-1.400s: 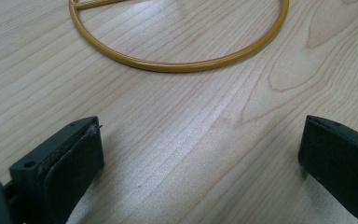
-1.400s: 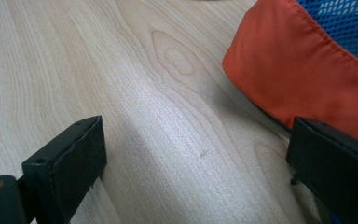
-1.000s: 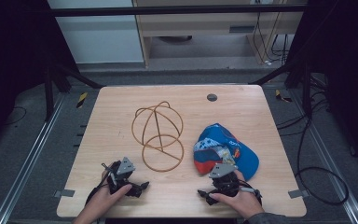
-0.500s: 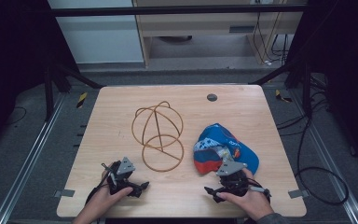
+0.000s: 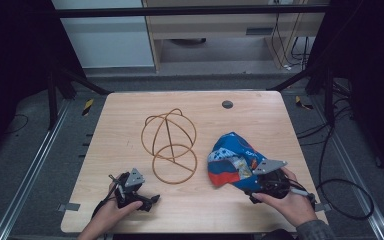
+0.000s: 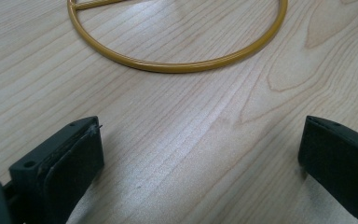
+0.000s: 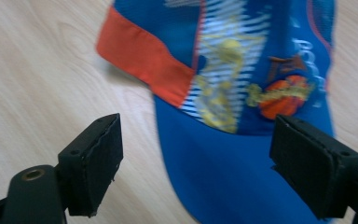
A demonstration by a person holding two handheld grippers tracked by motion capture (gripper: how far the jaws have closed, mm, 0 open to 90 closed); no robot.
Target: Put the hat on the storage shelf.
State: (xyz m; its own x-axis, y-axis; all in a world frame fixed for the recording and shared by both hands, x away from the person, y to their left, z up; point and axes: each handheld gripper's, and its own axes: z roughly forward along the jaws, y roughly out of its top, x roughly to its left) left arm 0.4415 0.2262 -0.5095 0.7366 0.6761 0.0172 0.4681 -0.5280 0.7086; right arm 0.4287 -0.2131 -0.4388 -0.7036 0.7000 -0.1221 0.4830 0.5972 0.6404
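A blue cap [image 5: 232, 156] with a red panel and printed patches lies on the right half of the wooden table [image 5: 130, 115]. A gold wire stand [image 5: 169, 142] of rings and hoops is at the middle. My right gripper [image 5: 254, 179] hovers at the cap's near right side. In the right gripper view its jaws [image 7: 209, 163] are open and have just been closing a little. The cap's blue brim [image 7: 223, 163] shows between them, and the pads do not touch it. My left gripper [image 5: 151, 199] rests low near the front edge, open [image 6: 200, 154], short of the stand's base ring [image 6: 182, 65].
A small dark round disc [image 5: 227, 104] sits in the table's far side. Grey tape [image 5: 69, 206] marks the front left corner. Black frame rails run along both sides, and a cable [image 5: 350, 200] loops on the floor to the right.
My right gripper has lifted and moved right, from the front edge to the cap's near right side. The left gripper has stayed put.
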